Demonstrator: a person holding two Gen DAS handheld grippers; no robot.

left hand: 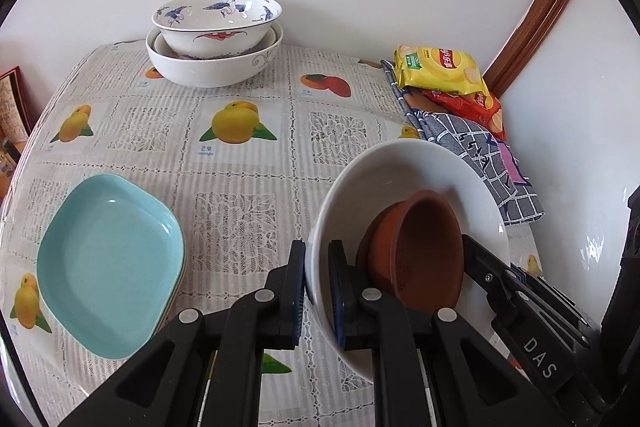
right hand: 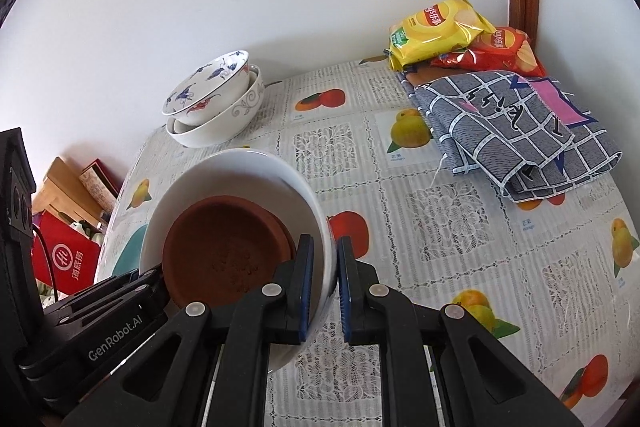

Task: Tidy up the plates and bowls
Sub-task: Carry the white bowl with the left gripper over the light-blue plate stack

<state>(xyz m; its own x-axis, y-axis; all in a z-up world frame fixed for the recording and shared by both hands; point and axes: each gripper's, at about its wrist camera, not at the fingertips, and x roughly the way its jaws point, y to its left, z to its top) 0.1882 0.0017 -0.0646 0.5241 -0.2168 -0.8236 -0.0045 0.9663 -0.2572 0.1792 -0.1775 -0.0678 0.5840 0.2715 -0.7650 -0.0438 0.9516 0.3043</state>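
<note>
Left gripper (left hand: 317,291), nearest the lens in the left wrist view, is clenched on the near-left rim of the white bowl (left hand: 404,167), one pad outside the wall and one inside. Within the bowl lie brown dishes (left hand: 424,247), tipped toward the camera. At 4 o'clock the right gripper (left hand: 476,255) reaches in from the opposite rim. The bowl seems to be lifted clear of the table (left hand: 248,219). At 9 o'clock lie the teal plates (left hand: 112,263), stacked; at 12 o'clock, against the wall, stands the bowl stack (left hand: 216,39), a blue-painted bowl nested in a larger white one. Snack bags (left hand: 440,71) and a cloth (left hand: 480,147) lie at 2 o'clock.

Right wrist view: the right gripper (right hand: 323,287) grasps the bowl's (right hand: 236,163) right rim, wall pinched between the pads. The dishes (right hand: 224,247) rest low inside, against the near wall. The left gripper's body (right hand: 116,307) shows at 8 o'clock. The bowl stack (right hand: 216,107) sits at 11 o'clock, the cloth (right hand: 516,131) at 2 o'clock.

My judgement: the bowl is being carried, probably toward the stack. Both hands should travel together at equal height, so the rim is neither twisted nor pulled apart. Level the bowl first, since the loose dishes could slide out. Keep both grips firm; glazed walls slip easily.
</note>
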